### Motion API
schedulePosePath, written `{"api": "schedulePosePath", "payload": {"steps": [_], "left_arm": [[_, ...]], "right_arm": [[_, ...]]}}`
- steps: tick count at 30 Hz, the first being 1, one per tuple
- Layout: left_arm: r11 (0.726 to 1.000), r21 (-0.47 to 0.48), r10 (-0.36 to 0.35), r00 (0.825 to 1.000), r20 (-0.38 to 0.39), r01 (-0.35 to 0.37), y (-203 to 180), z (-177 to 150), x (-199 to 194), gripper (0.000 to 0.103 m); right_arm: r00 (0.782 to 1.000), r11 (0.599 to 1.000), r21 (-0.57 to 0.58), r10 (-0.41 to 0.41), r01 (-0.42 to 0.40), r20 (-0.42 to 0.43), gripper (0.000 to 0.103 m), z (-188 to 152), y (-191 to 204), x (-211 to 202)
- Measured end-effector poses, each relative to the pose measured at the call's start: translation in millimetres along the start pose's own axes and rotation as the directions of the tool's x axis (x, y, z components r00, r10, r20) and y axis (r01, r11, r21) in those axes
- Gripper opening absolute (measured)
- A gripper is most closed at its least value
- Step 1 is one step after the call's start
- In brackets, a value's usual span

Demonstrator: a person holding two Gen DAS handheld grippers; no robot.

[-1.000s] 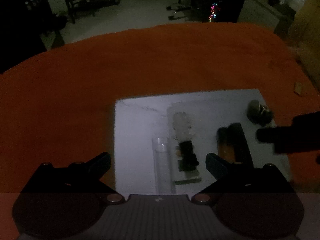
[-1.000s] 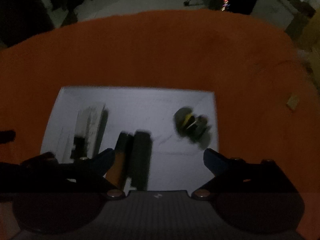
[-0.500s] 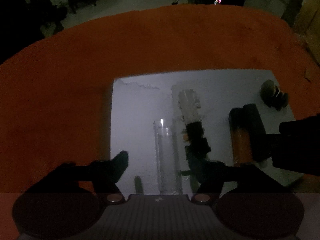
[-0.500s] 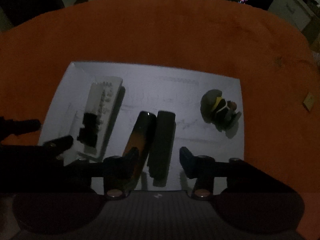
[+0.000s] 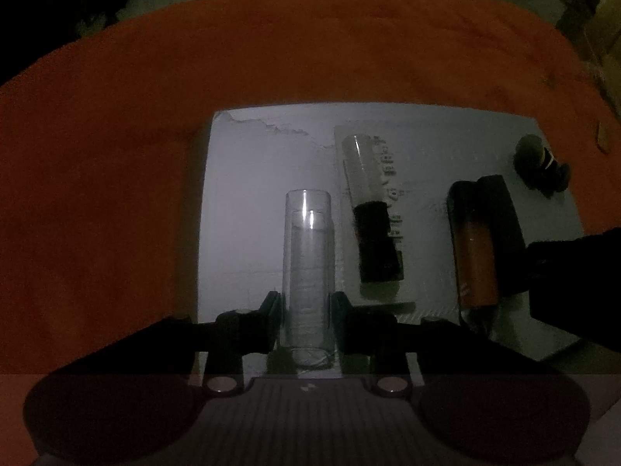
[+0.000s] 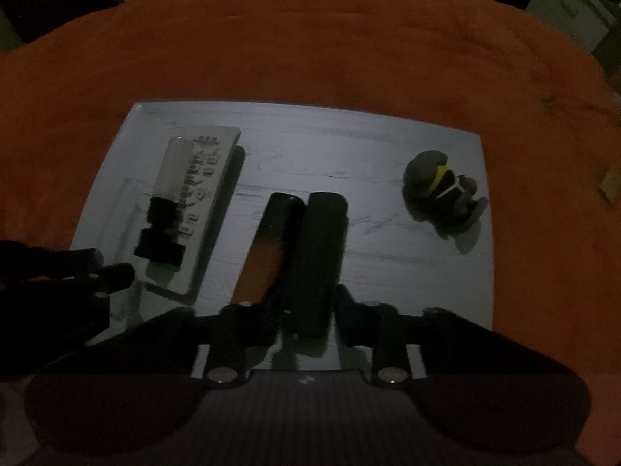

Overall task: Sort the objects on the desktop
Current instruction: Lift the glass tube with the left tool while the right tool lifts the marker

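A: Desktop objects lie on the white sheet (image 5: 248, 178), which sits on the orange cloth (image 5: 116, 155). Largest first: the flat pale card (image 6: 211, 190) near the sheet's left edge carries a tube with a black cap (image 6: 163, 209). Next, at the middle of the near edge, come the black bar (image 6: 318, 248) and the amber-and-black stick (image 6: 271, 244), side by side and touching. Then the clear glass tube (image 5: 308, 264), by the near left corner.

B: And the small dark figure (image 6: 438, 186) lies near the right edge, well apart from the rest.

A: Our left gripper (image 5: 306, 310) has just been closing, and its pads now press both sides of the glass tube near its lower end. We judge the tube light, stiff, slippery and breakable, so we want a gentle hold, better nearer its middle.

B: Our right gripper (image 6: 308, 310) has also closed, clamped on the near end of the black bar. We reckon it rigid and light; gripped at one end, it may tip as we lift.
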State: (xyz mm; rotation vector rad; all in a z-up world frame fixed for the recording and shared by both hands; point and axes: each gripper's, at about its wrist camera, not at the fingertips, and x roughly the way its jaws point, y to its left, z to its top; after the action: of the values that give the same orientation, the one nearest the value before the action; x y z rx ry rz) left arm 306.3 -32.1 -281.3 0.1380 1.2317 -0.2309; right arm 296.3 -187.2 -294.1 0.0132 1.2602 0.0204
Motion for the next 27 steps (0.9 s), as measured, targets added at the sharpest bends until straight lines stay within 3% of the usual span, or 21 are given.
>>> {"api": "schedulePosePath", "payload": {"steps": [3, 13, 18, 19, 21, 23, 27], "left_arm": [[1.000, -0.005, -0.018, 1.000, -0.001, 0.018, 4.0, -1.2, -2.8, 0.024], [0.998, -0.054, 0.023, 1.000, -0.010, -0.023, 21.5, 5.5, 0.7, 0.024], [0.998, -0.059, 0.030, 0.999, -0.018, -0.032, 21.2, 7.3, 0.8, 0.026], [0.997, -0.063, 0.040, 0.999, -0.022, -0.042, 20.8, 8.1, -0.5, 0.029], [0.996, -0.068, 0.063, 0.998, -0.020, -0.065, 18.7, 9.6, -4.6, 0.062], [0.995, -0.057, 0.080, 0.997, 0.008, -0.079, 15.7, 13.1, -10.2, 0.066], [0.995, -0.053, 0.085, 0.996, 0.023, -0.084, 12.9, 19.8, -15.5, 0.066]], "right_arm": [[1.000, 0.999, -0.027, -0.019, 0.018, -0.018, 0.027, 1.6, -0.9, -1.6], [0.995, 0.996, -0.049, -0.075, 0.073, -0.058, 0.027, 14.4, -25.5, -11.2], [0.994, 0.998, -0.015, -0.061, 0.060, -0.091, 0.027, 12.8, -33.1, -7.8], [0.994, 0.998, -0.006, -0.058, 0.058, -0.094, 0.027, 12.8, -33.6, -8.0], [0.995, 0.997, 0.001, -0.075, 0.075, -0.070, 0.031, 15.7, -32.0, -13.1], [0.995, 0.995, 0.005, -0.096, 0.096, -0.041, 0.041, 19.2, -29.9, -19.1], [0.997, 0.997, 0.008, -0.079, 0.079, -0.023, 0.044, 25.8, -26.9, -26.7]]}}
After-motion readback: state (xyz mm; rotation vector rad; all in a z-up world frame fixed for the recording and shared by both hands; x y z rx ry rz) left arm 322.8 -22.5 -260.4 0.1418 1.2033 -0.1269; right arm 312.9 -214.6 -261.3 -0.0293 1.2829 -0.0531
